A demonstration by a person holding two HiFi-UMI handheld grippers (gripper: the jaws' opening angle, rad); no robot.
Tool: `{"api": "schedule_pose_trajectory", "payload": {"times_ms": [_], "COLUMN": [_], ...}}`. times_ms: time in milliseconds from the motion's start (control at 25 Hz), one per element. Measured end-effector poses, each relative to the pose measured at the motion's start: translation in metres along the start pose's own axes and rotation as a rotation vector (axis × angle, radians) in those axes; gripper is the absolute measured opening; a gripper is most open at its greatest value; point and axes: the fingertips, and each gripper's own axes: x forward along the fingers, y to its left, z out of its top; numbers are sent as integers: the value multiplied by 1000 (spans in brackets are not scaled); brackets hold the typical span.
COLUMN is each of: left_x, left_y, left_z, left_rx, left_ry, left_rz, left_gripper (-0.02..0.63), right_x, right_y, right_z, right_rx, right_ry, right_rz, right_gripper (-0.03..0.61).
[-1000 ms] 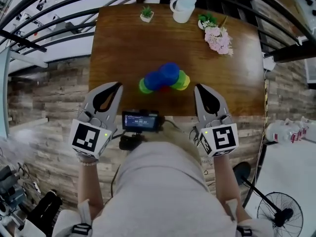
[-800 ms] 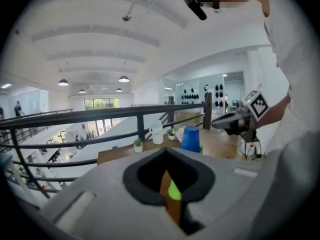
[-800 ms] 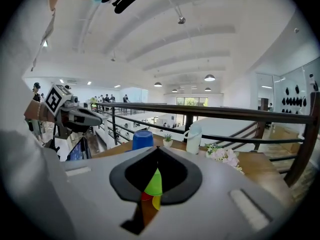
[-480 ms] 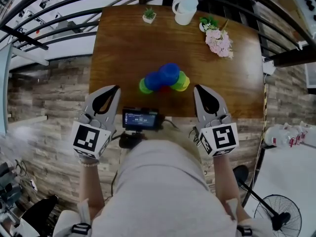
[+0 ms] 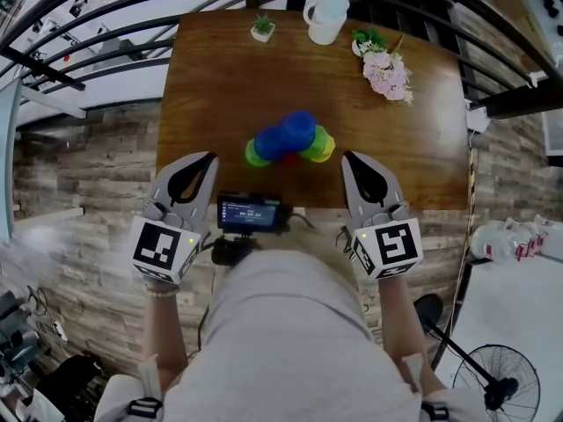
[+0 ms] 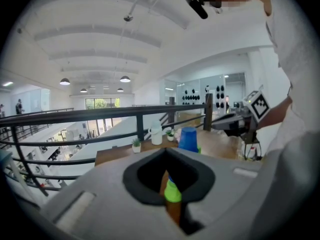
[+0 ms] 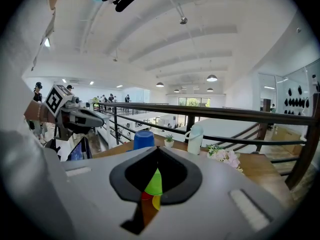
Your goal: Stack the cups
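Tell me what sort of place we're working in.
Probably a mezzanine in a large office or lab building: the wooden table sits beside a black railing overlooking a lower floor, under pendant lights.

Bare bench [image 5: 215, 95] either side of the cups [image 5: 290, 136], wide lanes there. Far edge is crowded: plant [image 5: 261, 27], jug [image 5: 325, 16], flowers [image 5: 385, 69]. Screen [image 5: 251, 212] blocks the near edge.
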Motion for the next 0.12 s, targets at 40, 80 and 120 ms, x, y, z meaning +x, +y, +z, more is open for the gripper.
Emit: {"api": "schedule_pose_trajectory", "payload": {"times_ms": [40,80,120], "left_x": [0,1,1], "left_y": [0,0,0], "left_z": [0,0,0], "left_rx": [0,-1,-1], "left_ry": [-1,-2,-3], "left_rz": [0,-1,-1], "left_gripper": [-2,-2,-2], "right_x": [0,0,0], "right_y": [0,-1,-1], "right_z": [0,-1,-1], "right_rx": [0,-2,-3], "right_ry": [1,1,1], "right_rz": [0,0,0], "right_gripper": [5,5,5]}}
